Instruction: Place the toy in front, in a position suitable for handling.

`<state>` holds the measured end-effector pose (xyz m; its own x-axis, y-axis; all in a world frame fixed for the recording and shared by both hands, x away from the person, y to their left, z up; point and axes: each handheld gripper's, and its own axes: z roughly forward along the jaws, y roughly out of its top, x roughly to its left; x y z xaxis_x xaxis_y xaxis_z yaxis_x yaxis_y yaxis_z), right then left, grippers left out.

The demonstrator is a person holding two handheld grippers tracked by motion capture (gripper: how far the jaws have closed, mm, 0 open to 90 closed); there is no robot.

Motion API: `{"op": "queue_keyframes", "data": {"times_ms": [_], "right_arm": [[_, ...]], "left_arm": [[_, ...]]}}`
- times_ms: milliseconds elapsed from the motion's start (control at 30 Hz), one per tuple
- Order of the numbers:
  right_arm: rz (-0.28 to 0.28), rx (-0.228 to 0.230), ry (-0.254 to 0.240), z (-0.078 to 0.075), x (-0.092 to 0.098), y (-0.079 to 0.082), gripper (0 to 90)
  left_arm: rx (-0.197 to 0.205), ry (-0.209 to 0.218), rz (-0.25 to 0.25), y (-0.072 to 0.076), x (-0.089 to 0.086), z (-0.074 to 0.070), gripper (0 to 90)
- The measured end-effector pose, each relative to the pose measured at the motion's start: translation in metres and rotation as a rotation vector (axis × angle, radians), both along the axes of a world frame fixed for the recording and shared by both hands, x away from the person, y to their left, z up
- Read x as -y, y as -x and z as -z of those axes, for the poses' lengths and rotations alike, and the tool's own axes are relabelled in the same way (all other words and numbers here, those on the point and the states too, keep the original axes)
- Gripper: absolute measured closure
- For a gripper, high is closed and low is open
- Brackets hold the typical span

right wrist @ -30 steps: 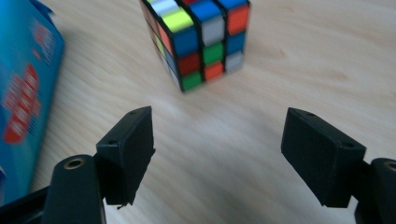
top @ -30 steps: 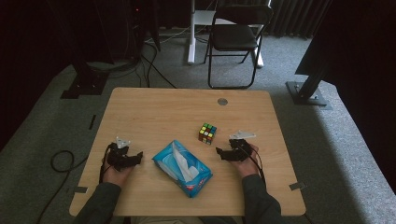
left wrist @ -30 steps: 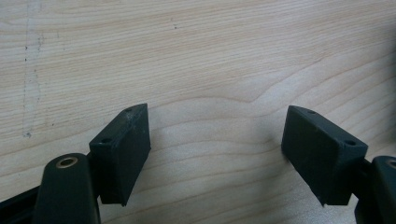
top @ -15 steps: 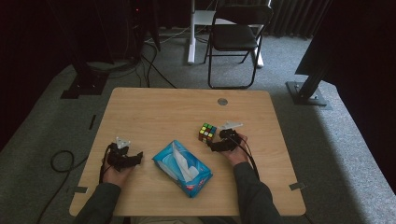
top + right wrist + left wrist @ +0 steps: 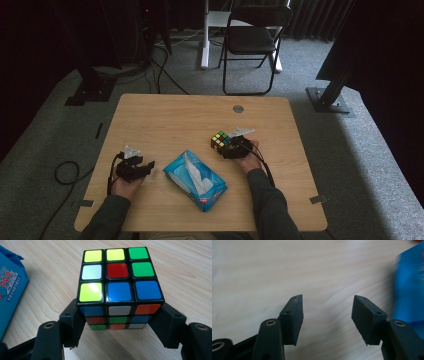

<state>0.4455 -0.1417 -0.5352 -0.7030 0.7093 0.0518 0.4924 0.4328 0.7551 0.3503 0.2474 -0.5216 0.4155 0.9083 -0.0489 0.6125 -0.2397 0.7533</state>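
Your right claw around puzzle cube, near right-centre of tabletop; jaws just been closing, cube between them, pads at cube's lower side faces, grasping it. Cube sits on wood, just beside blue tissue pack. Your left claw released, jaws just been closing with nothing between them, low over bare tabletop near left edge, tissue pack beside it.
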Motion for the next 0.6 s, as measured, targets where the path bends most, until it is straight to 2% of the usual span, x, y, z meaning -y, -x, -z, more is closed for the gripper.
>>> {"op": "queue_keyframes", "data": {"times_ms": [67,133,200,233,267,300,333,367,533,600], "right_arm": [[-0.006,0.008,0.006,0.0,-0.001,0.001,33.6],[-0.017,0.022,0.022,-0.001,-0.005,0.004,34.1],[-0.03,0.027,0.023,-0.001,-0.007,0.006,34.1],[-0.035,0.028,0.021,0.0,-0.008,0.008,34.1],[-0.043,0.028,0.02,0.0,-0.009,0.009,34.1],[-0.051,0.029,0.018,0.0,-0.01,0.011,34.1],[-0.051,0.029,0.018,0.0,-0.01,0.011,34.1],[-0.07,0.033,0.019,0.0,-0.013,0.014,34.1],[-0.104,0.033,0.015,0.0,-0.018,0.02,34.0],[-0.103,0.032,0.013,0.0,-0.019,0.02,34.0]], "left_arm": [[0.006,0.012,0.009,-0.002,0.002,-0.002,43.7],[-0.012,0.023,0.056,-0.011,0.01,-0.003,43.7],[-0.037,-0.001,0.098,-0.016,0.018,0.002,43.7],[-0.037,-0.001,0.098,-0.016,0.018,0.002,43.8],[-0.046,-0.013,0.122,-0.018,0.021,0.004,44.0],[-0.08,0.003,0.168,-0.021,0.026,0.009,44.0],[-0.08,0.003,0.168,-0.021,0.026,0.009,44.0],[-0.089,0.002,0.206,-0.021,0.029,0.011,44.7],[-0.085,0.029,0.226,-0.016,0.029,0.011,48.7],[-0.078,0.021,0.23,-0.014,0.029,0.011,50.1]]}}
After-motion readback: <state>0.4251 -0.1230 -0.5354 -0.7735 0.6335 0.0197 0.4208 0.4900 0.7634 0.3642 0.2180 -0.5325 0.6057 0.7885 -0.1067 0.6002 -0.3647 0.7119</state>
